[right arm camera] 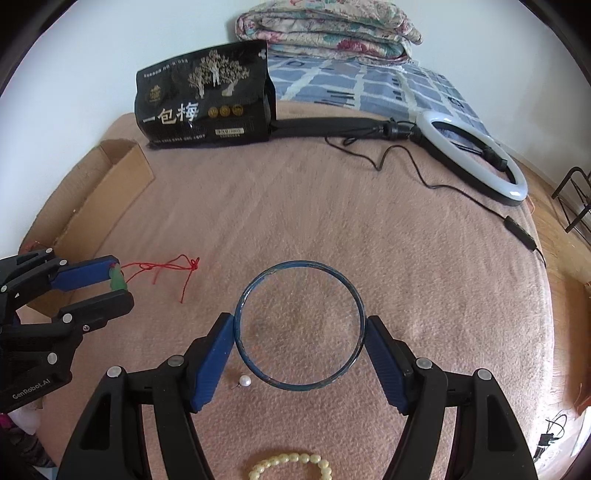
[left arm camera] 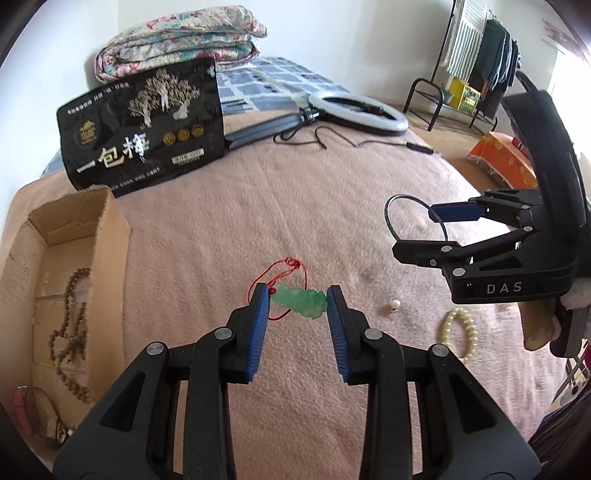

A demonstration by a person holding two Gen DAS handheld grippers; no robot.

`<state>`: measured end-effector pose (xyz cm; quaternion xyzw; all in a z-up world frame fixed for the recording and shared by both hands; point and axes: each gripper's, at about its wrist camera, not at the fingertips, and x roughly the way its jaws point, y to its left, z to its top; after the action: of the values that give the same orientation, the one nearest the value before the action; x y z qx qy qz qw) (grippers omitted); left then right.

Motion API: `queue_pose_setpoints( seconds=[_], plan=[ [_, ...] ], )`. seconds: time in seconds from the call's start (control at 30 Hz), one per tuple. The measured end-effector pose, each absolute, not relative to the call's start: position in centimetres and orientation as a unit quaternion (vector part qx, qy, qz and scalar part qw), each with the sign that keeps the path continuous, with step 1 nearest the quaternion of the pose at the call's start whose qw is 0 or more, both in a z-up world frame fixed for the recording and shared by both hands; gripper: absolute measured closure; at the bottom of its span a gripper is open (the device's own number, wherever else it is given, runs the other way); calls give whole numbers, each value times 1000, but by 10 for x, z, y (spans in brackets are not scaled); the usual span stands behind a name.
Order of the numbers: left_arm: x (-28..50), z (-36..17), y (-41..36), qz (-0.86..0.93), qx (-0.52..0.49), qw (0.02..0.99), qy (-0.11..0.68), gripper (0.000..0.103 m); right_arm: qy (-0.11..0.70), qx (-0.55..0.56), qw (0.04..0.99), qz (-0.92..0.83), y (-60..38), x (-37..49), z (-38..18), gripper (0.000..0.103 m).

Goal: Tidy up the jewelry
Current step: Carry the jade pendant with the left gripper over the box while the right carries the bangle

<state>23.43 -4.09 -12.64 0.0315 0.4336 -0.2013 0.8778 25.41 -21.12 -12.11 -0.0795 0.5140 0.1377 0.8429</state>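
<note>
My left gripper is shut on a green jade pendant with a red cord, held just above the pink blanket; it also shows in the right wrist view. My right gripper is shut on a thin blue bangle, seen from the side in the left wrist view. A cardboard box at the left holds a brown bead necklace. A cream bead bracelet and a single pearl lie on the blanket.
A black snack bag stands at the back. A ring light with its cable lies at the back right. A folded quilt sits behind. A clothes rack stands off the bed.
</note>
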Motion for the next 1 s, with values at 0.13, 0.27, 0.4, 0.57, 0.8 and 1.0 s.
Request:
queue_pose_setpoints(
  seconds=[0.13, 0.27, 0.4, 0.57, 0.8, 1.0],
  plan=[
    [227, -109, -36, -203, 26, 884, 421, 71, 505, -78, 848, 139, -209, 247, -108, 30],
    [219, -91, -27, -200, 15, 891, 408, 71, 496, -78, 852, 144, -204, 240, -94, 30],
    [214, -76, -17, -198, 5, 897, 395, 71, 487, -80, 857, 150, -198, 233, -81, 30],
    [208, -55, 0, -191, -7, 908, 373, 71, 477, -79, 861, 156, -191, 228, -67, 30],
    [208, -32, 31, -170, -21, 921, 350, 71, 470, -82, 862, 170, -174, 224, -57, 30],
    [212, -21, 67, -139, -35, 932, 334, 71, 466, -85, 860, 189, -153, 222, -52, 30]
  ],
)
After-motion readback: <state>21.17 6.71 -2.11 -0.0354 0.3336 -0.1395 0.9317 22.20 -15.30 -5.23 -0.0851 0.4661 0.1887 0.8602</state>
